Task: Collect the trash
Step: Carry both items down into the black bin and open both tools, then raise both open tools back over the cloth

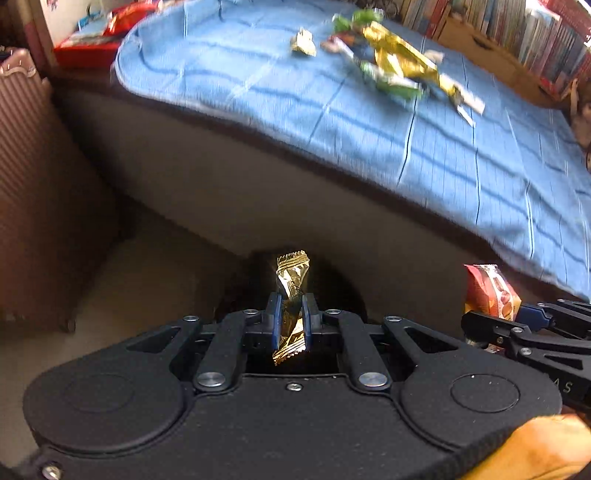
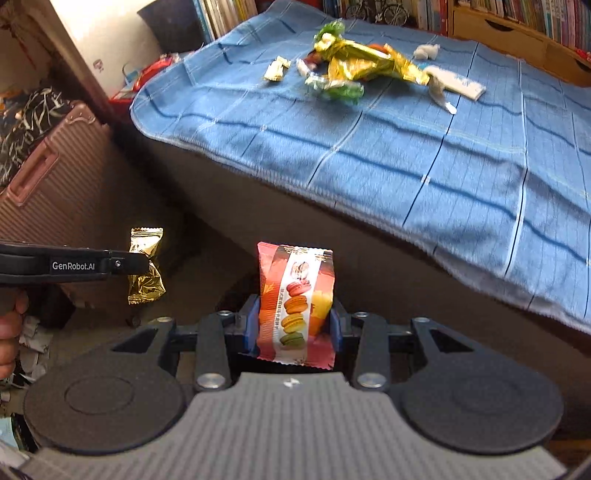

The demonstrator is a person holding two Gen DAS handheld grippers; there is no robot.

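Note:
My left gripper (image 1: 291, 302) is shut on a gold foil wrapper (image 1: 291, 280), held upright over a dark round opening (image 1: 343, 284) on the floor. In the right wrist view the same gold foil wrapper (image 2: 146, 266) hangs in the left gripper (image 2: 147, 264) at the left. My right gripper (image 2: 294, 314) is shut on a red macaron packet (image 2: 295, 295), also seen as the red packet (image 1: 487, 291) at the right of the left wrist view. More wrappers (image 2: 351, 66) lie in a heap on the blue blanket (image 2: 406, 155); the same heap of wrappers (image 1: 391, 59) shows far up.
A pink ribbed suitcase (image 2: 55, 192) stands at the left beside the bed. Bookshelves (image 2: 517, 22) line the far side of the bed. Shredded paper (image 2: 33, 343) lies low left by a person's hand (image 2: 9, 332). A small cream wrapper (image 1: 303, 44) sits apart from the heap.

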